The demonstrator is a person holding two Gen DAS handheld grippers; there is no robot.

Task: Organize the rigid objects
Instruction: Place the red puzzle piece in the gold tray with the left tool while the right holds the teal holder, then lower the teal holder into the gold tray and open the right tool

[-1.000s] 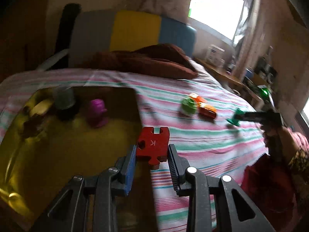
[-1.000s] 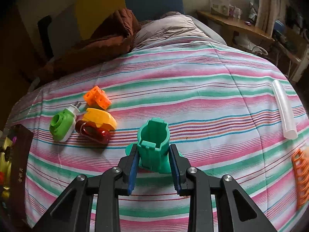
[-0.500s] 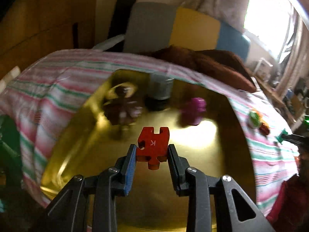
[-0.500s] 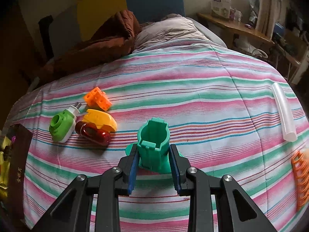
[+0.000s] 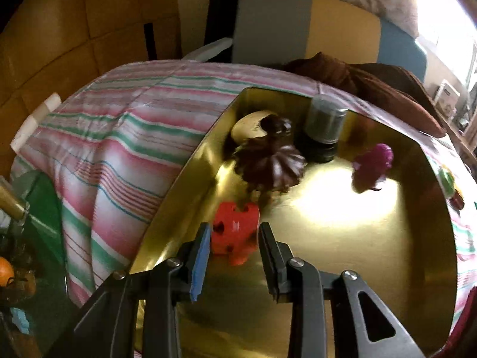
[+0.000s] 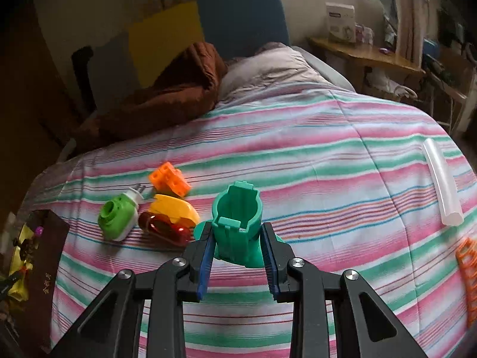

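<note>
The red plastic puzzle-shaped block (image 5: 235,234) sits low between the fingers of the left gripper (image 5: 234,249), over the shiny floor of the gold-coloured tray (image 5: 342,232). The jaws have just been opening: a gap shows on the right side of the block, while its left edge lies against or just beside the blue pad, so the block looks released rather than pinched, though motion blur makes that contact hard to judge. Just beyond the block in the tray stands a dark brown fluted object (image 5: 269,165), with a pale round piece (image 5: 249,125) behind it near the far left corner. A grey cylindrical container (image 5: 325,123) stands upright near the far wall, and a small purple toy (image 5: 374,162) lies to its right. The tray rests on the bed's pink, green and white striped quilt (image 5: 119,137).

The right gripper (image 6: 237,250) is pressed together on a teal green plastic holder (image 6: 237,223), pinching its lower body above the quilt. To its left on the quilt lie a yellow and red translucent toy (image 6: 168,219), a green and white plug-in device (image 6: 119,216) and an orange building brick (image 6: 169,179), close together. Well apart on the right lie a translucent white tube (image 6: 442,185) and an orange slatted piece (image 6: 469,271) at the frame's edge.
</note>
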